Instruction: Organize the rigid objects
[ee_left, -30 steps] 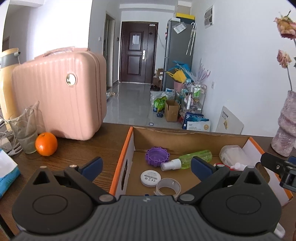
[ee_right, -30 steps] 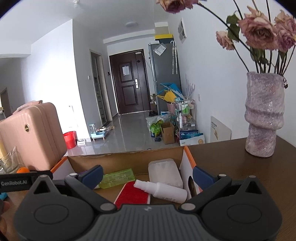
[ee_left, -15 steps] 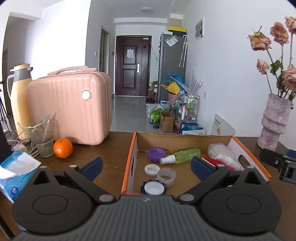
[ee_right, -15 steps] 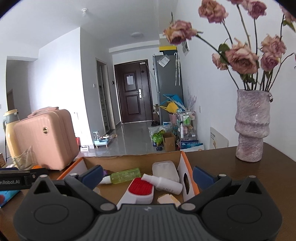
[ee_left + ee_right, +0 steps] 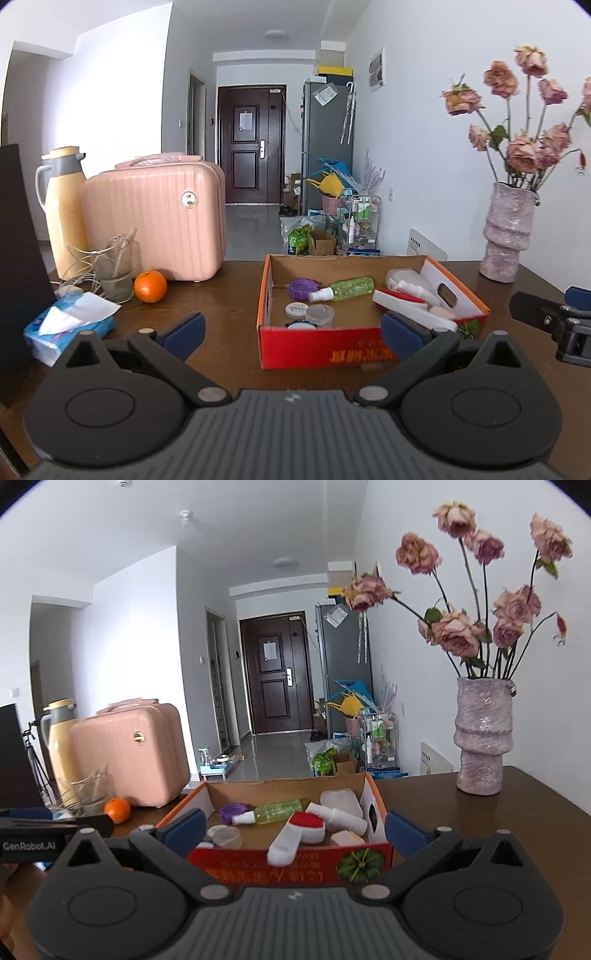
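A red and orange cardboard box (image 5: 325, 350) (image 5: 280, 867) stands on the brown table. Inside it lie a green spray bottle (image 5: 347, 288) (image 5: 275, 812), a purple lid (image 5: 302, 288) (image 5: 232, 811), white round caps (image 5: 296, 309), a clear cup (image 5: 320, 314), a red and white brush (image 5: 400, 297) (image 5: 299, 830) and a white bottle (image 5: 336, 818). My left gripper (image 5: 291, 330) is open and empty, held back from the box's front wall. My right gripper (image 5: 293, 830) is open and empty too, just before the box's front right.
Left of the box are an orange (image 5: 149, 286), a glass with cables (image 5: 110, 269), a tissue pack (image 5: 70, 326), a pink case (image 5: 155, 229) and a yellow thermos (image 5: 66, 206). A vase of dried roses (image 5: 482, 738) stands at the back right.
Both grippers have pulled back and up from over the box; its whole front wall now shows. Both stay open and empty.
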Available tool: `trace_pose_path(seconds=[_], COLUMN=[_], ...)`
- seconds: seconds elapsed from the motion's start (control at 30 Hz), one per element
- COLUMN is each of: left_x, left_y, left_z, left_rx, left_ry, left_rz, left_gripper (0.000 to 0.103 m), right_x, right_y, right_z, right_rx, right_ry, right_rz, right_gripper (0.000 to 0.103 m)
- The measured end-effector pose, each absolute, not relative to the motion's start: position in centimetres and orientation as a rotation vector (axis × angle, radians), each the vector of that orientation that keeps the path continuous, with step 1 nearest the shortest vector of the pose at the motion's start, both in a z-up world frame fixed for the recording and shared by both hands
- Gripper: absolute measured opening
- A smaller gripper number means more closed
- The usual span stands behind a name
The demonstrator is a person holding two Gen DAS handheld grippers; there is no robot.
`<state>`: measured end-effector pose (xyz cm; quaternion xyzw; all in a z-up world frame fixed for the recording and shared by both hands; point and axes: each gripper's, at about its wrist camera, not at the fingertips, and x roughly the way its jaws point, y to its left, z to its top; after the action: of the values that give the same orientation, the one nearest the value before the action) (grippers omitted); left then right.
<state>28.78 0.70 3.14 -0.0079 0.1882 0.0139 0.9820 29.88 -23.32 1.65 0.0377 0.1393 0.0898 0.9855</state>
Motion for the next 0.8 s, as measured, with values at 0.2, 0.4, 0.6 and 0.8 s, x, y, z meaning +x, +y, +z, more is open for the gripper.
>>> trace_pose_path(seconds=[0.2, 0.4, 0.6, 0.8], left_x=[23.2, 17.7, 13.3, 10.3], left_y=[1.1, 1.6, 1.6, 1.6], left_z=[3.0, 2.9, 2.7, 1.5], left_rx=[-0.015, -0.012, -0.01, -0.007], left_ry=[0.366, 0.332, 0.324, 0.352], left_rz=[0.033, 0.045, 0.057, 0.051], left_gripper=[0.103, 0.103, 0.103, 0.103], right_x=[23.6, 17.8, 14.0, 11.6], right_y=[-23.3, -23.5, -23.8, -23.7], right_z=[1.3, 1.3, 0.9, -0.1], right_rx=[0.037, 0.023, 0.031, 0.027], right_ry=[0.272, 0.249, 0.253, 0.282], right_rz=[0.178, 0.175, 0.165, 0.169], right_gripper=[0.103, 0.103, 0.103, 0.103])
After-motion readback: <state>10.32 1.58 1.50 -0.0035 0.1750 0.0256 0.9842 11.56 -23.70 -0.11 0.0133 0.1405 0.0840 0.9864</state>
